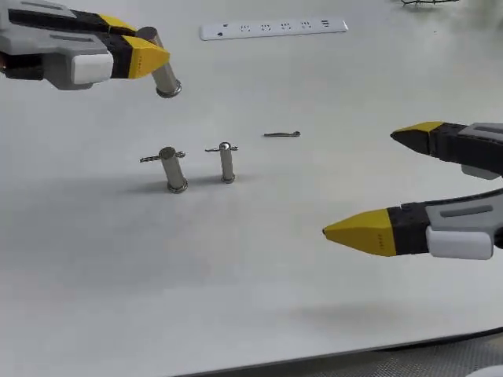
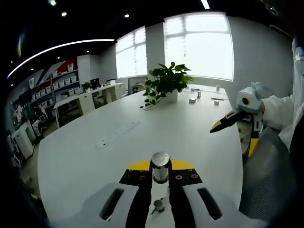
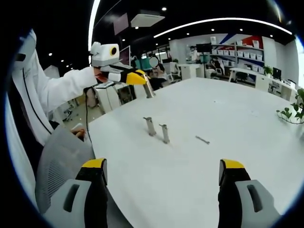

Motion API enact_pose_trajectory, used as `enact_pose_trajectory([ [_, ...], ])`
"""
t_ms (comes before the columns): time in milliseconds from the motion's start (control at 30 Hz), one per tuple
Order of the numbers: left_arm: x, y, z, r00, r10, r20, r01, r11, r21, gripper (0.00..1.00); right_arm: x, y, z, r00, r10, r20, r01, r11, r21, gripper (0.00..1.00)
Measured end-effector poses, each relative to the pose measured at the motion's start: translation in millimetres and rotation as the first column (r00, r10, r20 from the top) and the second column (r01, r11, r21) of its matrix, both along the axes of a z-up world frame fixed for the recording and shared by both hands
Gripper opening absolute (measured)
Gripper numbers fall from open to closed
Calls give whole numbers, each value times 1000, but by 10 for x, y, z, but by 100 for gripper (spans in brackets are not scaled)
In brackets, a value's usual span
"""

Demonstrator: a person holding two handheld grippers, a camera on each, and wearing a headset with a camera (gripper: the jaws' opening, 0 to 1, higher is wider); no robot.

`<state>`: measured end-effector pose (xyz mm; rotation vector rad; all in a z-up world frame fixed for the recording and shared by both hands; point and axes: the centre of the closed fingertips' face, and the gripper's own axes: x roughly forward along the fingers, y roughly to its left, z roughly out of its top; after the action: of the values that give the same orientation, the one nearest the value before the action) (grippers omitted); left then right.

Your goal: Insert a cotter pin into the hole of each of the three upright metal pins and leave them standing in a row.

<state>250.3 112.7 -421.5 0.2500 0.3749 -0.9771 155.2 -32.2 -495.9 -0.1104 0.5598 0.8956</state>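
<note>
Aloft | left hand-held gripper (image 1: pixel 146 42) clamps pin (image 1: pixel 164 76) | right hand-held gripper (image 1: pixel 360 182) gaping

- thick silver cylindrical metal pin (image 1: pixel 171 169): upright on flanged base, thin wire cotter pin (image 1: pixel 159 157) crosswise through its top.
- thinner silver metal pin (image 1: pixel 227 163): upright, just beside at 3 o'clock, second cotter pin (image 1: pixel 222 148) through its top.
- third silver metal pin (image 1: pixel 163 75): raised at 12 o'clock, tilted, clamped in left gripper (image 1: pixel 148 39), flange toward 5 o'clock.
- loose grey cotter pin (image 1: pixel 281 134): flat on table (image 1: pixel 259 267), at 2 o'clock of the thinner one, apart.
</note>
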Motion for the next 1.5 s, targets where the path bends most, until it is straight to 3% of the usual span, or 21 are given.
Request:
enact_pose_trajectory([
  [200, -286, -250, -181, 996, -80, -27, 81, 996, 30, 9, -26, -35, -34, 1000, -8, -6, 8, 1000, -6, 96],
  [267, -370, -318, -297, 990, -55, -128, 51, 998, -34, 9, -37, -40, -47, 1000, -8, -9, 8, 1000, -7, 96],
  [300, -384, -337, -338, 989, -54, -139, 48, 998, -48, 9, -39, -41, -52, 1000, -10, -10, 10, 1000, -7, 96],
  [333, -400, -353, -409, 991, -59, -118, 57, 998, -22, 9, -59, -41, -52, 1000, -11, -12, 11, 1000, -7, 96],
  [400, -481, -395, -551, 991, -76, -115, 79, 997, 25, 9, -73, -43, -58, 1000, -14, -14, 14, 1000, -7, 95],
  [500, -566, -473, -709, 986, -76, -145, 82, 996, 40, 9, -78, -57, -97, 1000, -19, -22, 19, 1000, -9, 96],
  [633, -688, -605, -828, 985, -94, -145, 103, 993, 60, 9, -94, -74, -133, 999, -23, -29, 23, 999, -23, 96],
  [867, -744, -721, -1055, 983, -119, -142, 135, 985, 109, 9, -121, -73, -164, 999, -25, -43, 24, 1000, -19, 96],
  [1133, -787, -769, -1190, 978, -142, -152, 160, 980, 119, 9, -173, -50, -237, 998, -19, -64, 17, 1000, -22, 96],
  [1333, -780, -786, -1244, 978, -157, -137, 175, 975, 133, 9, -199, -35, -270, 997, -15, -76, 13, 1000, -24, 96],
  [1500, -780, -783, -1341, 978, -168, -127, 189, 967, 172, 9, -214, -26, -286, 996, -14, -84, 12, 1000, -24, 95],
])
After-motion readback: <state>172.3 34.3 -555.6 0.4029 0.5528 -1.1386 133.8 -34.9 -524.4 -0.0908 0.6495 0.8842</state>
